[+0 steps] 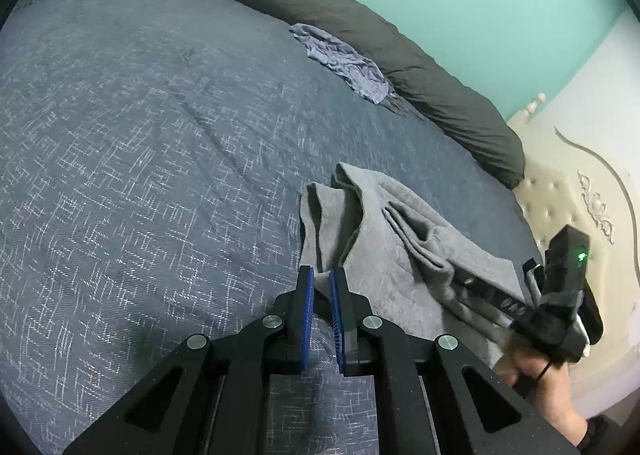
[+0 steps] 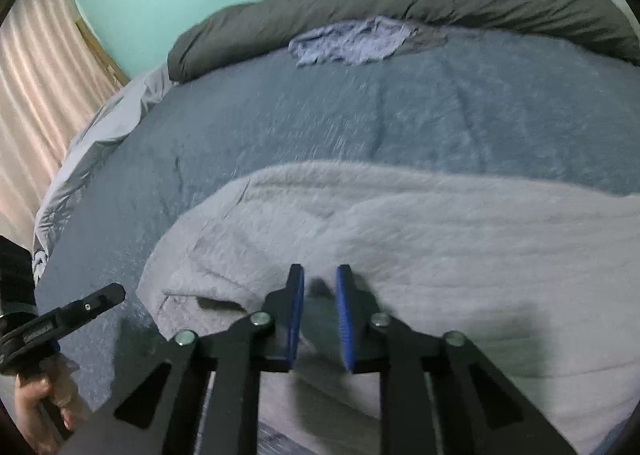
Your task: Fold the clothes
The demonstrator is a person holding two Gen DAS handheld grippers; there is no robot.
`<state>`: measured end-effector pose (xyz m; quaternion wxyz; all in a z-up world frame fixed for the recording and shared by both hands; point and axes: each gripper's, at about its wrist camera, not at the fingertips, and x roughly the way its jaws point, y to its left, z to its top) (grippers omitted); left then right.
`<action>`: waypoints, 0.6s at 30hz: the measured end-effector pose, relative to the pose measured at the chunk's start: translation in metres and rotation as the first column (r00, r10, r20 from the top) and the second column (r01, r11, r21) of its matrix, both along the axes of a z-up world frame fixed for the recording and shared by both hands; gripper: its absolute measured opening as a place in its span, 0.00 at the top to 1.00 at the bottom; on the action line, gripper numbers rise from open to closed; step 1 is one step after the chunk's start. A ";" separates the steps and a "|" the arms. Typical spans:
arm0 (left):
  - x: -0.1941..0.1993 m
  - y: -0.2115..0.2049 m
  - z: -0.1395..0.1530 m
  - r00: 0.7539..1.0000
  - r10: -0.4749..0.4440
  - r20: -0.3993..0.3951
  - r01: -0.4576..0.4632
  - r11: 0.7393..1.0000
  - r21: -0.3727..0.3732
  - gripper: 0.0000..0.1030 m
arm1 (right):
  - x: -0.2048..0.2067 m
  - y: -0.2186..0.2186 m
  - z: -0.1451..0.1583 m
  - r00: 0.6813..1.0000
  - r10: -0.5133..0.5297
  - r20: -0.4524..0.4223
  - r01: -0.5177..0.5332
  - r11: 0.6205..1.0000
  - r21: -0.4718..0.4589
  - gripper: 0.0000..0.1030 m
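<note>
Bed [image 1: 140,135] fills both views, its blue-grey cover spread wide, a dark rolled duvet [image 1: 340,27] along the far edge under the teal wall. On the near right part of the bed lies the grey garment [image 1: 400,239], bunched and rumpled, folds standing up in ridges at its far end, and that is the piece in play. Further off, against the duvet, a crumpled lilac cloth [image 1: 344,59] waits untouched, well apart from the grey one. So by my read the folding is early: nothing here lies in a neat stack, the grey piece looks no more than roughly doubled, and the lilac one is still to come. Now the small stuff. Left gripper [image 1: 322,275] hovers at the garment's near-left edge, blades almost together, and I can't make out any cloth pinched between them. Right gripper [image 2: 319,275], seen from its own blurred camera, sits low over the grey fabric with a narrow gap between the blades; a dark tuft shows in that gap, but whether the pads truly bite it I cannot tell.
</note>
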<state>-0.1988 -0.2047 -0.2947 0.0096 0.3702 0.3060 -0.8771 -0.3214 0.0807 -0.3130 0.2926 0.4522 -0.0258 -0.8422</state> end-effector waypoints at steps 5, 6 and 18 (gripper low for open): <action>0.002 -0.003 0.000 1.000 0.003 -0.004 -0.003 1.000 0.003 0.91 | 0.013 -0.020 -0.019 1.000 -0.005 0.004 0.005 0.999 0.042 0.89; 0.002 -0.003 0.000 1.000 0.003 -0.004 -0.003 1.000 0.004 0.91 | 0.013 -0.017 -0.015 1.000 -0.017 0.001 0.016 0.999 0.030 0.89; 0.005 -0.003 0.002 1.000 0.003 -0.004 -0.003 1.000 0.007 0.91 | 0.021 -0.046 -0.022 0.999 0.035 0.019 -0.036 0.998 0.044 0.89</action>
